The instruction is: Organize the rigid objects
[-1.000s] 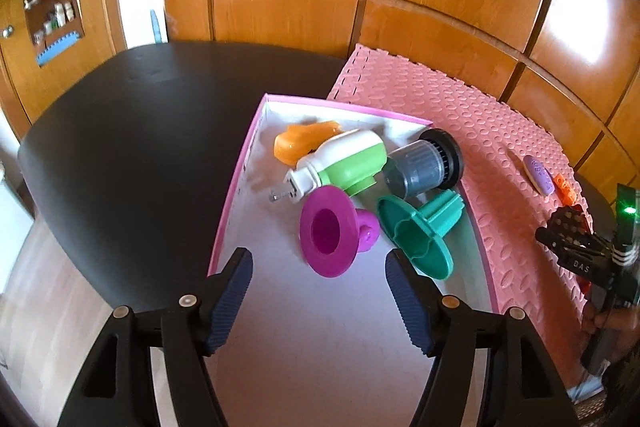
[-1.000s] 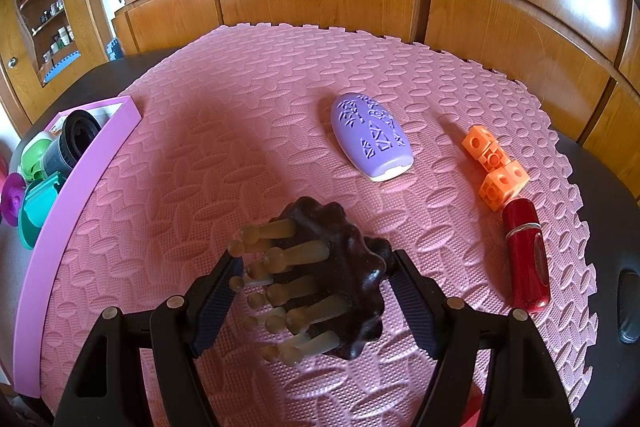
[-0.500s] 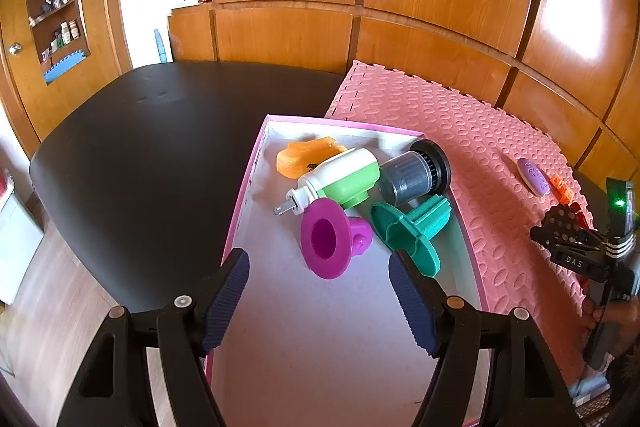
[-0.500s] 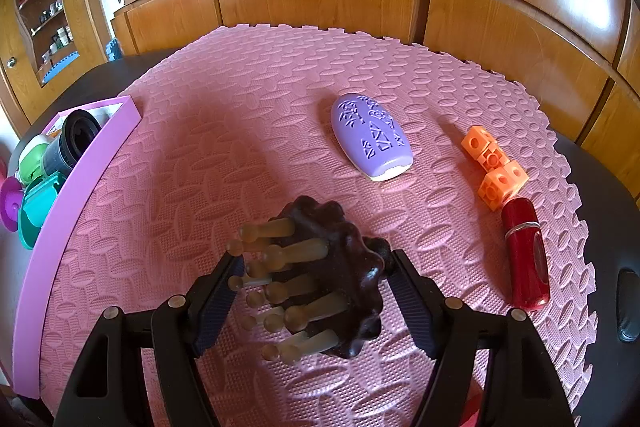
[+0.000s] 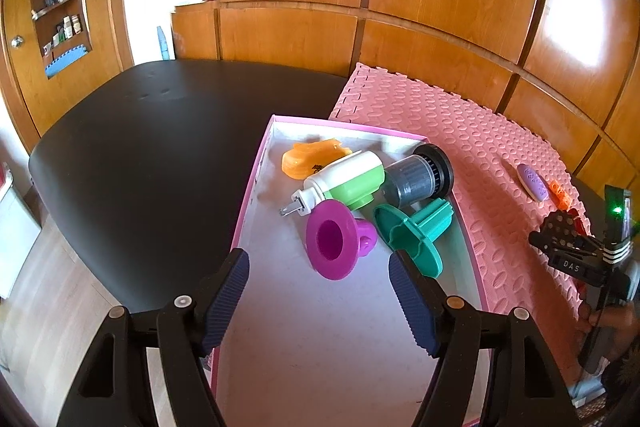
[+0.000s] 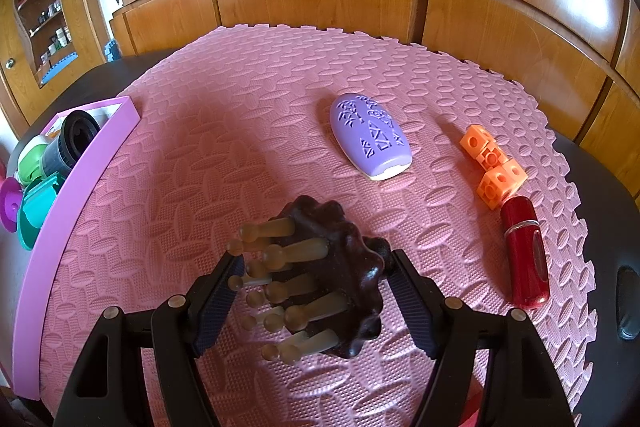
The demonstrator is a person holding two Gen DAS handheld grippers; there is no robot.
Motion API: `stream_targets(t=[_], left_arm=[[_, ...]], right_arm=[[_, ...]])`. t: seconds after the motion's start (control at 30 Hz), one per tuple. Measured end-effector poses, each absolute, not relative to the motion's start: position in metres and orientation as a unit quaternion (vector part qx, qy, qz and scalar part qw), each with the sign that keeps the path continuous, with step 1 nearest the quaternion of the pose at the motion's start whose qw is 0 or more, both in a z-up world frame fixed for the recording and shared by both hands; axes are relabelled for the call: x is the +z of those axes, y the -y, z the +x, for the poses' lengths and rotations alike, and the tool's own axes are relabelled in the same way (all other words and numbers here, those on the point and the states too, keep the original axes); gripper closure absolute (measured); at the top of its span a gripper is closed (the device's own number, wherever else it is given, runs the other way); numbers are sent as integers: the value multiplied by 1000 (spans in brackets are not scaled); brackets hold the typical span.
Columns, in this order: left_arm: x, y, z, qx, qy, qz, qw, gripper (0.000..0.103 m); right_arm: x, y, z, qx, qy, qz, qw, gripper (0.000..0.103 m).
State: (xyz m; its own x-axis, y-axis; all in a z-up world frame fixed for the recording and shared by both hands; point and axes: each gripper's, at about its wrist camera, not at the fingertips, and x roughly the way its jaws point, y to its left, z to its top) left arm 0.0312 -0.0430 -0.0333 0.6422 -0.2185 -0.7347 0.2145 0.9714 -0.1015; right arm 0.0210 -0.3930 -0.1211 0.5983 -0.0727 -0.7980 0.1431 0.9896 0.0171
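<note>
While our right gripper (image 6: 316, 291) clasps the dark brown knobbed massager (image 6: 336, 291) between its blue pads, lifted a little off the pink foam mat (image 6: 240, 131) with its pale pegs facing the camera, our left gripper (image 5: 318, 301) hangs with its jaws apart and nothing between them over the near, bare end of the pink-rimmed box (image 5: 256, 187). We judge the step in hand to be the carry: the massager is gripped and now has to travel leftward to that box, which lies along the mat's left edge. Already in the box are an orange piece (image 5: 312, 159), a white and green bottle (image 5: 344, 181), a dark ribbed cylinder (image 5: 420, 177), a magenta funnel-shaped piece (image 5: 334, 241) and a teal spool (image 5: 412, 233), all crowded toward its far end. Our next move calls for lifting the massager over the box rim and setting it on the free floor near the left gripper, which may need to draw aside. A purple oval case (image 6: 370, 137), orange linked cubes (image 6: 492, 167) and a red cylinder (image 6: 524, 251) wait on the mat for later trips.
</note>
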Motion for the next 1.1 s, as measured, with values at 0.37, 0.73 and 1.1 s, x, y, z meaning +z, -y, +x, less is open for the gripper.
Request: stream_targets(t=[0.37, 0.73, 1.1], left_arm=[[-32, 32, 28, -116, -403, -11, 908, 30], [-31, 20, 25, -108, -404, -14, 908, 27], [-23, -13, 30, -71, -389, -43, 918, 27]], right_arm=[[-120, 391, 19, -74, -444, 45, 892, 29], [-114, 386, 22, -75, -452, 76, 886, 29], [-72, 324, 35, 26, -421, 74, 904, 49]])
